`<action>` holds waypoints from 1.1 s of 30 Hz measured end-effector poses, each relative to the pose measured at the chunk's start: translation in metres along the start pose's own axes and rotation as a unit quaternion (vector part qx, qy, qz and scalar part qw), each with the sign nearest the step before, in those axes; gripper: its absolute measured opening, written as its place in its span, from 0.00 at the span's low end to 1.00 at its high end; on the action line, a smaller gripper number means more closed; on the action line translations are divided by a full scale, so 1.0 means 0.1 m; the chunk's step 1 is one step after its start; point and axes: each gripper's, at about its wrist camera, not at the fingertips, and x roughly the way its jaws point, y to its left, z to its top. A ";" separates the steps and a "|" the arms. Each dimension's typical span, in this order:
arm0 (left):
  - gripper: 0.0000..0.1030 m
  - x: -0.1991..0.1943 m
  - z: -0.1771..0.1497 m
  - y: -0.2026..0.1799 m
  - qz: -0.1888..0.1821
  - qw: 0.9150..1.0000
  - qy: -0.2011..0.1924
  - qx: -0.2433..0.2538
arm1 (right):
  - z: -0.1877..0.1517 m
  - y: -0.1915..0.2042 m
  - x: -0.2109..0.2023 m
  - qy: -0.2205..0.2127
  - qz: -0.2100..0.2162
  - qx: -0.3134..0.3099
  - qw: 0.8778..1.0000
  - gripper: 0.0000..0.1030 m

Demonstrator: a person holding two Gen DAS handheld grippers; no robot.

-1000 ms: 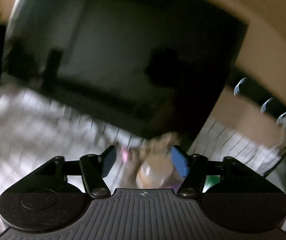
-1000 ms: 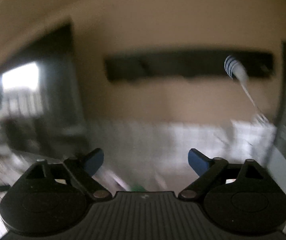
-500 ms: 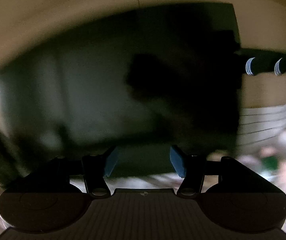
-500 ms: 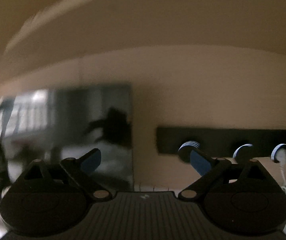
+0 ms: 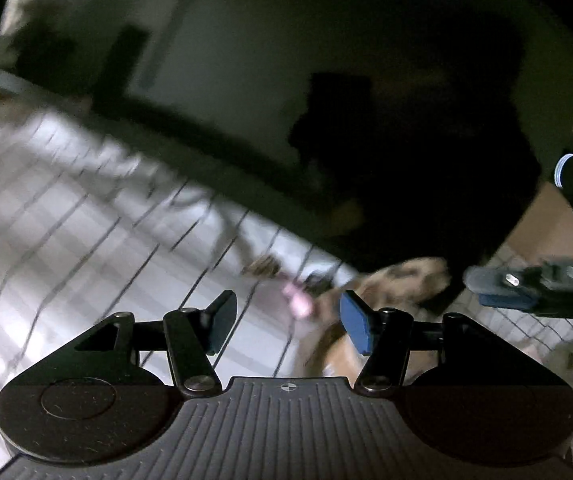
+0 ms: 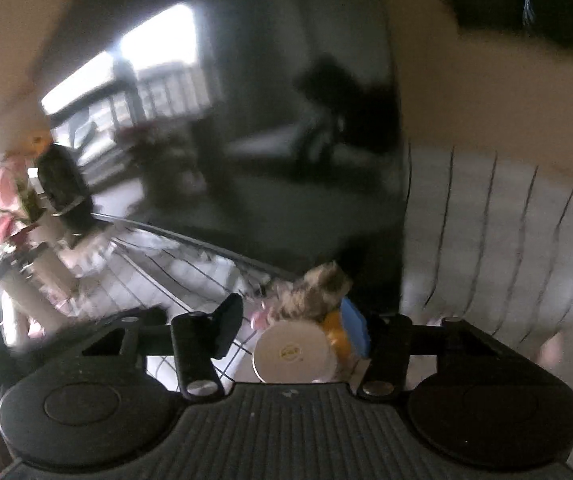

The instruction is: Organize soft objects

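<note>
In the left wrist view my left gripper (image 5: 288,326) stands open over a white cloth with a dark grid (image 5: 86,216), nothing between its pads. A tan and brown plush toy (image 5: 402,280) lies just ahead, to the right of its right pad, beside a small pink thing (image 5: 298,300). My right gripper (image 5: 526,288) reaches in from the right edge. In the right wrist view my right gripper (image 6: 292,328) has its jaws closing around a white round disc (image 6: 294,354) and an orange part (image 6: 336,336), with a furry grey-brown plush (image 6: 322,292) behind them. Its left pad stands apart from the disc.
A large dark screen (image 5: 326,80) stands on the cloth right behind the toys. A vase with pink flowers (image 6: 18,200) sits at the far left. A dark strip (image 6: 526,8) hangs on the beige wall at upper right. Both views are motion-blurred.
Both views have swung down from the wall and screen to the cloth and the toys. The right jaws have narrowed, and the disc and plush now sit between them.
</note>
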 end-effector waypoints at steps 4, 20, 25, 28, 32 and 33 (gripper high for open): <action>0.61 -0.07 -0.22 0.32 0.016 0.999 0.013 -0.041 | -0.07 -0.12 0.51 0.023 -0.020 0.058 0.998 0.52; 0.61 -0.41 -0.30 0.85 0.049 0.994 -0.027 -0.099 | -0.39 0.78 0.45 -0.008 0.123 -0.115 0.986 0.09; 0.61 -0.51 -0.15 0.87 0.043 0.995 -0.037 -0.086 | -1.02 1.11 0.32 0.090 0.219 -0.185 0.954 0.09; 0.61 -0.44 -0.12 0.69 0.023 0.999 -0.017 -0.042 | -1.38 1.13 0.32 0.138 0.211 -0.240 0.937 0.14; 0.61 -0.30 -0.26 0.36 0.010 0.998 0.037 0.056 | -1.52 0.90 0.03 0.102 0.168 -0.271 0.942 0.33; 0.61 -0.30 -0.30 0.33 0.014 0.996 0.043 0.070 | -1.53 0.84 0.00 0.091 0.150 -0.269 0.947 0.36</action>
